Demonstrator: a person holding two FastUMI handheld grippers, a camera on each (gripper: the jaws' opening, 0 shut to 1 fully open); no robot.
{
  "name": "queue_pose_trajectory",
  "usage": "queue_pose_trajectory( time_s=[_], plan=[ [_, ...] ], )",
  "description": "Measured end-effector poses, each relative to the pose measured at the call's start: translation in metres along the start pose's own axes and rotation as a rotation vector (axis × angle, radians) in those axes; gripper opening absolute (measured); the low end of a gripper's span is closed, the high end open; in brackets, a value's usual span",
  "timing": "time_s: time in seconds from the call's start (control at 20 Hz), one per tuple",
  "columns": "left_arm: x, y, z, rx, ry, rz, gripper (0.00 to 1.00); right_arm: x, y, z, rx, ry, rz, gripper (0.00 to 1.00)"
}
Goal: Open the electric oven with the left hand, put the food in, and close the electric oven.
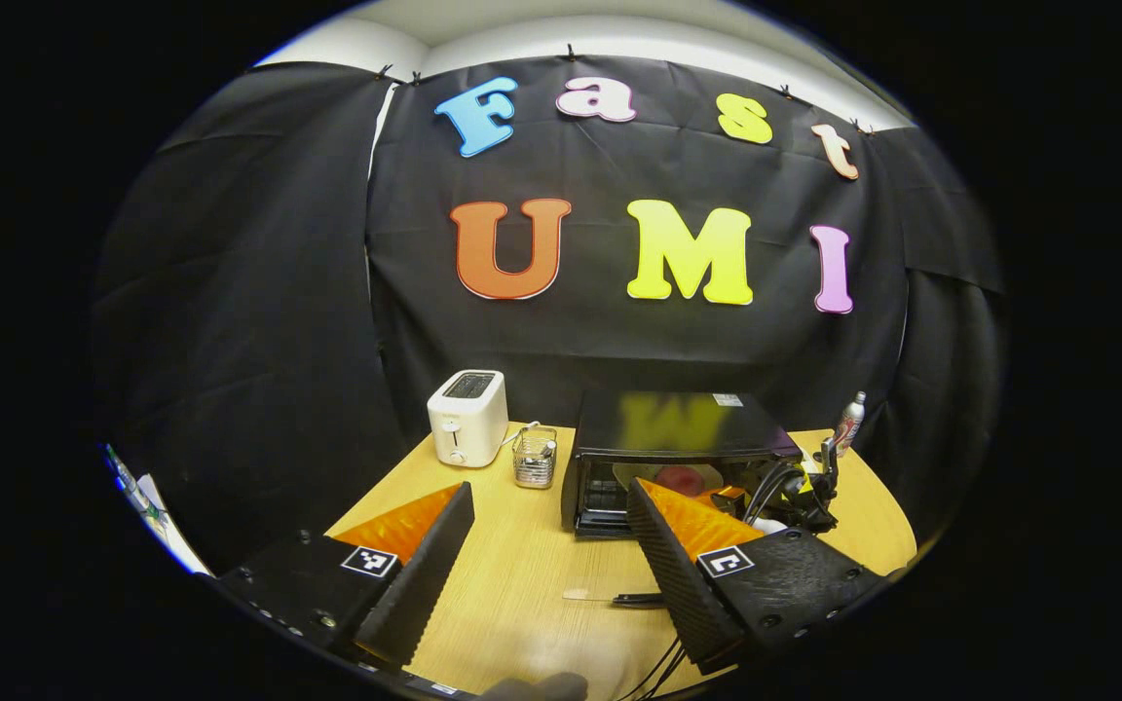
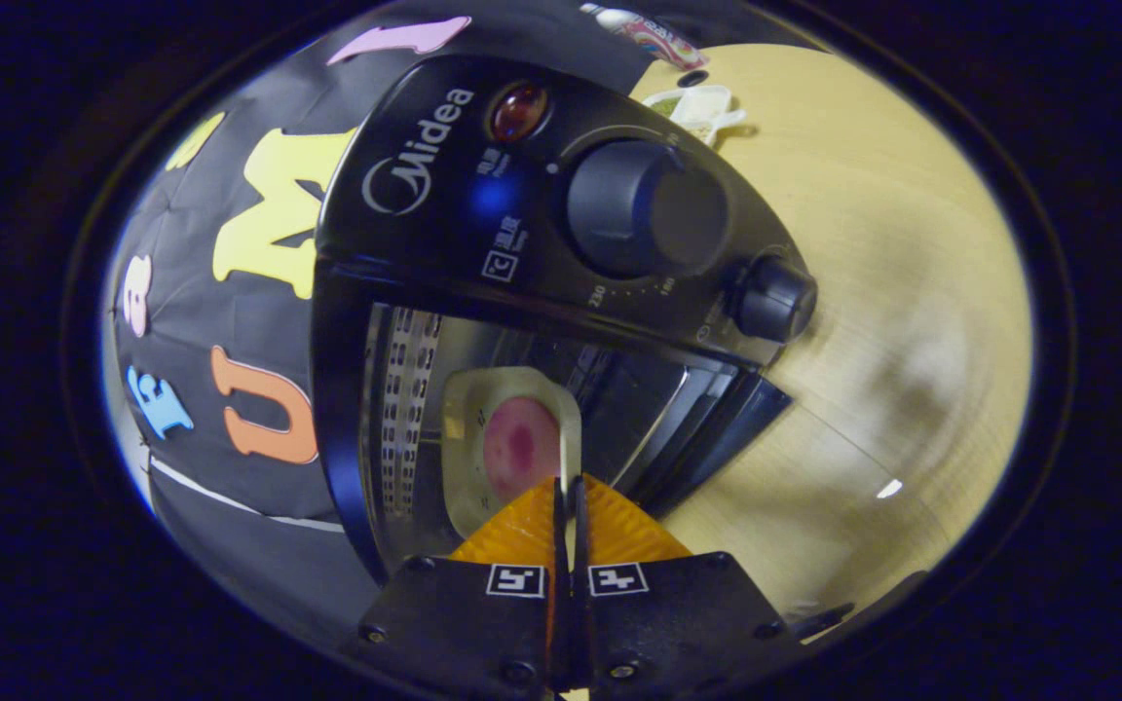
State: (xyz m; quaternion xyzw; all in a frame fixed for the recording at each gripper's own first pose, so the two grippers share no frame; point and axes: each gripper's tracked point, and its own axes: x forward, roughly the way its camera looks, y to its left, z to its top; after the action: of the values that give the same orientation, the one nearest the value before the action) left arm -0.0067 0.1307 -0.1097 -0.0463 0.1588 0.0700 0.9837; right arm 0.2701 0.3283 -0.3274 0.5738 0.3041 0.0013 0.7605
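The black electric oven [image 1: 678, 428] stands at the middle of the wooden table [image 1: 522, 565] with its door [image 1: 605, 526] folded down. In the cavity lies a pale plate [image 2: 468, 419] carrying a round reddish piece of food [image 2: 520, 448]. My right gripper [image 2: 569, 492] reaches into the oven mouth with its fingers shut on the plate's near rim; its body and cables [image 1: 795, 492] show at the oven's right front. My left gripper [image 1: 551, 492] hovers over the table in front of the oven, open wide, with nothing between its fingers.
A white toaster [image 1: 468, 417] and a small wire holder [image 1: 534, 458] stand left of the oven. A bottle [image 1: 848, 421] and a small white dish [image 2: 697, 105] sit behind its right side. The oven's knobs [image 2: 644, 209] stick out. A dark flat utensil [image 1: 639, 599] lies near the front.
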Motion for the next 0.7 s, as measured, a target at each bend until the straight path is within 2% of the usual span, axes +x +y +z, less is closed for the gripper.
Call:
queue_pose_trajectory(
  time_s=[0.15, 0.25, 0.35, 0.4, 0.45, 0.5, 0.55, 0.65, 0.7],
  plan=[
    [0.002, 0.000, 0.000, -0.005, -0.003, 0.005, 0.96, 0.006, 0.005, 0.003, -0.009, -0.015, 0.019, 0.05],
    [0.003, 0.000, 0.001, -0.010, -0.003, 0.004, 0.96, 0.007, 0.000, 0.002, -0.010, 0.005, 0.006, 0.09],
    [0.003, 0.000, 0.000, -0.016, -0.001, 0.001, 0.96, 0.005, 0.004, 0.005, 0.002, 0.001, 0.029, 0.12],
    [0.004, 0.001, 0.000, -0.019, 0.000, 0.001, 0.96, 0.004, 0.008, 0.007, -0.007, 0.002, 0.045, 0.05],
    [0.004, 0.000, 0.000, -0.023, 0.003, -0.003, 0.96, -0.001, 0.013, 0.006, -0.021, 0.009, 0.058, 0.14],
    [0.004, 0.000, 0.000, -0.026, 0.003, -0.006, 0.96, -0.007, 0.020, 0.007, -0.033, 0.010, 0.085, 0.15],
    [0.004, -0.001, 0.001, -0.027, 0.000, -0.010, 0.96, -0.010, 0.022, 0.006, -0.063, 0.020, 0.084, 0.21],
    [0.001, 0.000, 0.000, -0.015, -0.008, -0.013, 0.96, -0.023, 0.024, 0.007, -0.138, 0.023, 0.065, 0.62],
    [0.000, -0.001, 0.003, -0.011, -0.014, -0.017, 0.96, -0.027, 0.022, 0.008, -0.169, 0.023, 0.051, 0.70]
  ],
)
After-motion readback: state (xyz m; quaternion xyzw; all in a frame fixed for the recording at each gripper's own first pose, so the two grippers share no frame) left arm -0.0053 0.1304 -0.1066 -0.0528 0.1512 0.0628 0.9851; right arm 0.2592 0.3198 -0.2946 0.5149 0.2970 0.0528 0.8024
